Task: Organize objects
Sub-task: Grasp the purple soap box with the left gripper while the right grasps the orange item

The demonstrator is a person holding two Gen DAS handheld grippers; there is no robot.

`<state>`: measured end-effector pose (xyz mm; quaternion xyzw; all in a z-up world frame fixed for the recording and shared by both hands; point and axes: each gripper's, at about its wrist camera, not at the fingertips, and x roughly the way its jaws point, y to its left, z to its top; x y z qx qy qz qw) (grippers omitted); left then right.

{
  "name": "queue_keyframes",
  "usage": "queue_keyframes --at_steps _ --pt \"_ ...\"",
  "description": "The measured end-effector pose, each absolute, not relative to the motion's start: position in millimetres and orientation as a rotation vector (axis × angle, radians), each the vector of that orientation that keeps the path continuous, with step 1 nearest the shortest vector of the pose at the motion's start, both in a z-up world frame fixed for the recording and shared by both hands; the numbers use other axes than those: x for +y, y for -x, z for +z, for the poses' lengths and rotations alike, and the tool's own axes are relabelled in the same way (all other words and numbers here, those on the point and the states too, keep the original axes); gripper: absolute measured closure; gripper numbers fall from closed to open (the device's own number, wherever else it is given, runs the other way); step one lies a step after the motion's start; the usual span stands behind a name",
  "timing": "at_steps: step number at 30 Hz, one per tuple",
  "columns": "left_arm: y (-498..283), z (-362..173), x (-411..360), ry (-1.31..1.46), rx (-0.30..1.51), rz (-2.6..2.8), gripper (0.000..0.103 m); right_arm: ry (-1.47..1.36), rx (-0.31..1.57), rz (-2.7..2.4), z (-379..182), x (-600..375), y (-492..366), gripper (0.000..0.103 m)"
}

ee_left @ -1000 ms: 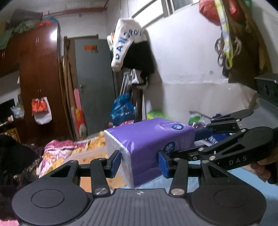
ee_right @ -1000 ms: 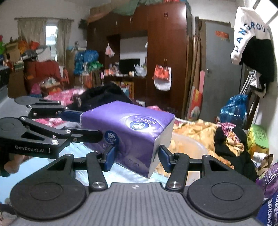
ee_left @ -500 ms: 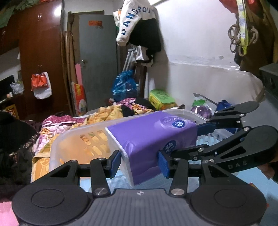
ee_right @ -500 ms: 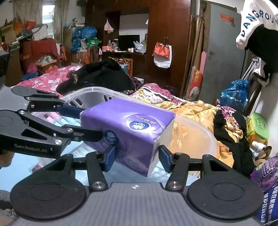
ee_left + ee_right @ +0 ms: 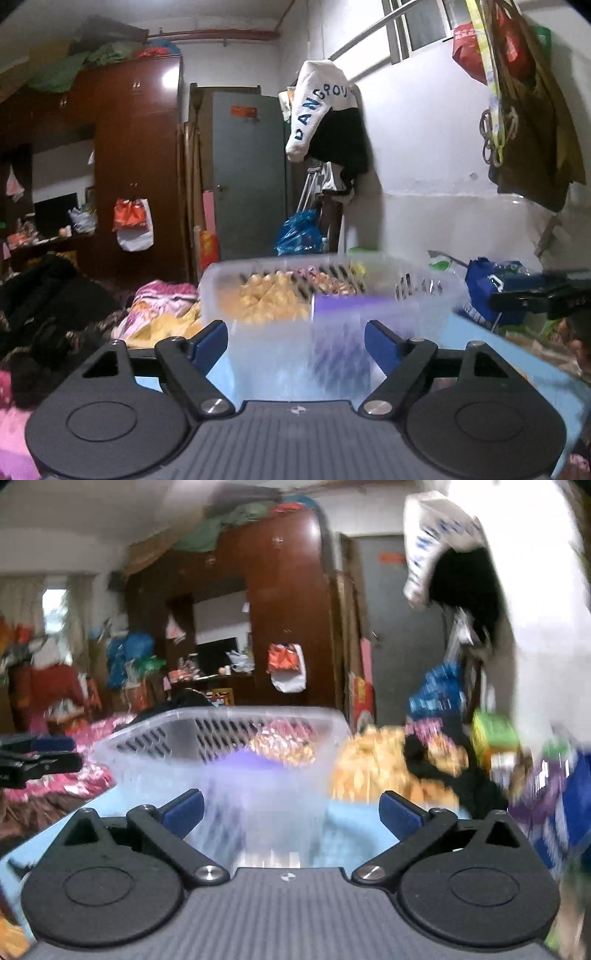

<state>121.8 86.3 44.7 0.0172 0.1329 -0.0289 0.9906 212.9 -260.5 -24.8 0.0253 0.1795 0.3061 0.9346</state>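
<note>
- The left gripper (image 5: 295,341) has its blue-padded fingers (image 5: 208,341) spread wide with nothing between them; the near wall of the clear plastic basket (image 5: 424,291) stands in the gap, though whether the pads touch it cannot be told.
- The purple tissue pack (image 5: 351,306) lies inside the basket, toward its 3 o'clock side in the left wrist view; it shows through the translucent wall, blurred.
- The right gripper (image 5: 291,810) is likewise spread and pinching nothing; the basket (image 5: 155,734) sits dead ahead at 12 o'clock on a light blue surface (image 5: 354,830).
- In the right wrist view the pack (image 5: 251,762) is only a purple smear low in the basket — this whole frame is motion-blurred.
- Each gripper shows in the other's camera: the right one (image 5: 535,295) at 3 o'clock in the left view, the left one (image 5: 33,760) at 9 o'clock in the right view; both are beside the basket, outside its rim.
- Behind the basket lie yellow and pink bedding (image 5: 162,306) and dark clothes (image 5: 44,299); at 12 o'clock a grey door (image 5: 247,177), and at 10 o'clock a brown wardrobe (image 5: 140,147).
- A white garment with blue lettering (image 5: 321,103) hangs at 1 o'clock — above a blue plastic bag (image 5: 299,232).
</note>
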Motion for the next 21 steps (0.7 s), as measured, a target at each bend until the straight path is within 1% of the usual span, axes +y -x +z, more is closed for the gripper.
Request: queue_keyframes --at_steps 2,4,9,17,21 --pt "-107.8 30.5 87.8 -0.014 0.285 -0.064 0.019 -0.145 0.395 0.614 -39.3 -275.2 -200.1 0.0" --pt "-101.5 19.7 91.7 0.001 0.292 -0.084 0.019 -0.172 0.41 0.648 -47.6 -279.6 -193.2 0.0" --pt "-118.5 9.1 112.5 0.094 0.35 -0.09 0.019 -0.038 0.423 0.608 -60.3 -257.9 -188.3 0.0" --pt "-154.2 -17.7 127.2 0.148 0.479 -0.139 0.019 -0.074 0.496 0.608 -73.7 -251.1 -205.2 0.0" --pt "-158.2 -24.2 125.5 0.171 0.506 -0.158 0.019 -0.056 0.464 0.593 -75.2 -249.4 -199.0 0.001"
